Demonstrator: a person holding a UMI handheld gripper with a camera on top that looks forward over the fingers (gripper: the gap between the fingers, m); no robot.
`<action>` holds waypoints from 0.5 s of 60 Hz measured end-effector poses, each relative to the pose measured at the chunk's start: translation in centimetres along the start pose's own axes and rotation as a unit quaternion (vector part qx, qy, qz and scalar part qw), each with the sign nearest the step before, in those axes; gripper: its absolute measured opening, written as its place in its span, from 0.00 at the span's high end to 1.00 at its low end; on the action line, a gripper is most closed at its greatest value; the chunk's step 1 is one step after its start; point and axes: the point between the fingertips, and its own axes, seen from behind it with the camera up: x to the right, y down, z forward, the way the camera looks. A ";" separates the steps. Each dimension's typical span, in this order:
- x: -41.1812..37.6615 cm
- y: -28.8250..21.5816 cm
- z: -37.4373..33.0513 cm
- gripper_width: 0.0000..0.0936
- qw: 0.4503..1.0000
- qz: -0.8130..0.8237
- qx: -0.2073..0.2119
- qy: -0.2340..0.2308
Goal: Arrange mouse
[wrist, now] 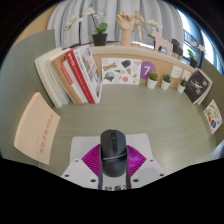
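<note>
A dark grey computer mouse (112, 150) sits lengthwise between my fingers, its nose pointing away from me over the grey-green desk (150, 115). My gripper (112, 158) is shut on the mouse. The magenta pads (94, 158) press against both of its sides, and its rear end is hidden by the gripper body. A pale beige mouse mat (37, 127) lies flat on the desk to the left of the fingers, with nothing on it.
Upright books (76, 73) lean at the back left. Picture cards (122, 70) stand against the back wall, with small potted plants (153, 80) beside them. Framed pictures (198, 86) line the right side. A shelf above carries wooden figures (126, 24).
</note>
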 end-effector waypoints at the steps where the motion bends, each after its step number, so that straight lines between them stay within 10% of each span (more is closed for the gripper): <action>1: 0.0 0.6 0.4 0.67 1.000 -0.002 -0.006 0.002; 17: 0.3 5.6 2.7 0.63 0.998 0.025 -0.059 0.022; 30: -0.2 5.8 2.5 0.38 0.998 0.005 -0.064 0.027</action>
